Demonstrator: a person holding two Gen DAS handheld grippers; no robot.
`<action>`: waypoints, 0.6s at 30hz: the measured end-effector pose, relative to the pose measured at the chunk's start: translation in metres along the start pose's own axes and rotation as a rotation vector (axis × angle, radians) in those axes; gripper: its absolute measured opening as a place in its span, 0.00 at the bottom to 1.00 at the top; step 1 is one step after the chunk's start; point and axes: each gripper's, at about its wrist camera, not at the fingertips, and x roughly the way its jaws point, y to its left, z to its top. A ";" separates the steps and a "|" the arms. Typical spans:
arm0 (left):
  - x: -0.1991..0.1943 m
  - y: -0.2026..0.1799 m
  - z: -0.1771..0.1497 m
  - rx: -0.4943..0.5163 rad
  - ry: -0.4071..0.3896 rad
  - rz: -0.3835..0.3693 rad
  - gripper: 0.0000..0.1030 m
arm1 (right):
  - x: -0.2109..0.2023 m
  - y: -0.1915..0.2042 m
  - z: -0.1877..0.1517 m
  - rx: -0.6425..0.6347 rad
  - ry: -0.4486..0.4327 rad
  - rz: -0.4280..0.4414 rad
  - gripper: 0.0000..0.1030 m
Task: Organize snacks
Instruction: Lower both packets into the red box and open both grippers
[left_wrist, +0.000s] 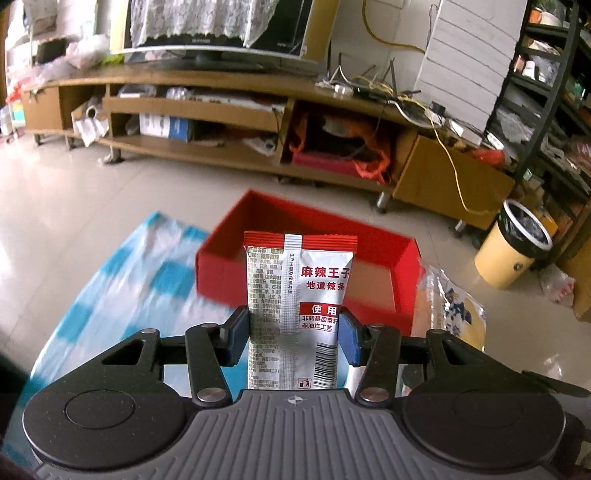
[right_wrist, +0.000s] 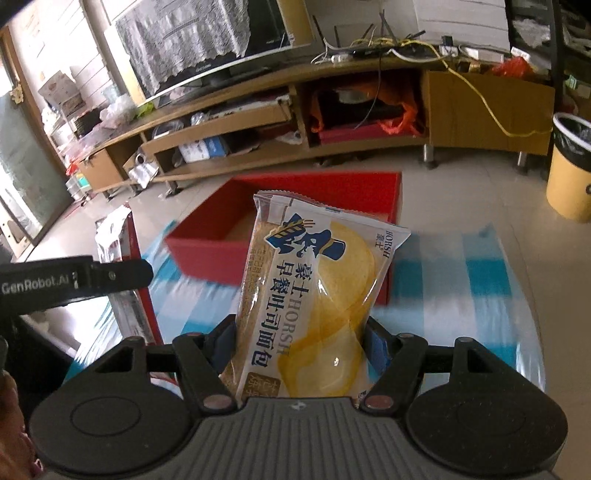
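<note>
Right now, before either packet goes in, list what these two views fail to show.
- Red box floor: left wrist view, mostly hidden by the spicy-strip packet held in the left gripper.
- Same box: right wrist view, near wall and bread packet in the right gripper hide most of its inside.
- Checked tablecloth: motion-blurred in both views.
- Both packets' lower ends: covered by gripper bodies.

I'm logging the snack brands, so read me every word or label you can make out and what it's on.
"麻辣王子", "地道辣条", "使用": snack packet in the left gripper.
"豪士HORSH", "早餐吐司面包": bread packet in the right gripper.
"GenRobot.AI": black gripper arm at left.
The snack packet's fine print and barcode digits are too small to read.
</note>
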 end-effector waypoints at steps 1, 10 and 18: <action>0.007 -0.002 0.008 0.000 -0.008 0.001 0.56 | 0.004 -0.001 0.008 0.002 -0.008 -0.002 0.65; 0.056 -0.008 0.062 -0.002 -0.065 0.031 0.57 | 0.047 -0.012 0.064 0.024 -0.062 -0.007 0.65; 0.106 -0.004 0.081 0.011 -0.068 0.071 0.57 | 0.094 -0.015 0.083 -0.012 -0.067 -0.025 0.65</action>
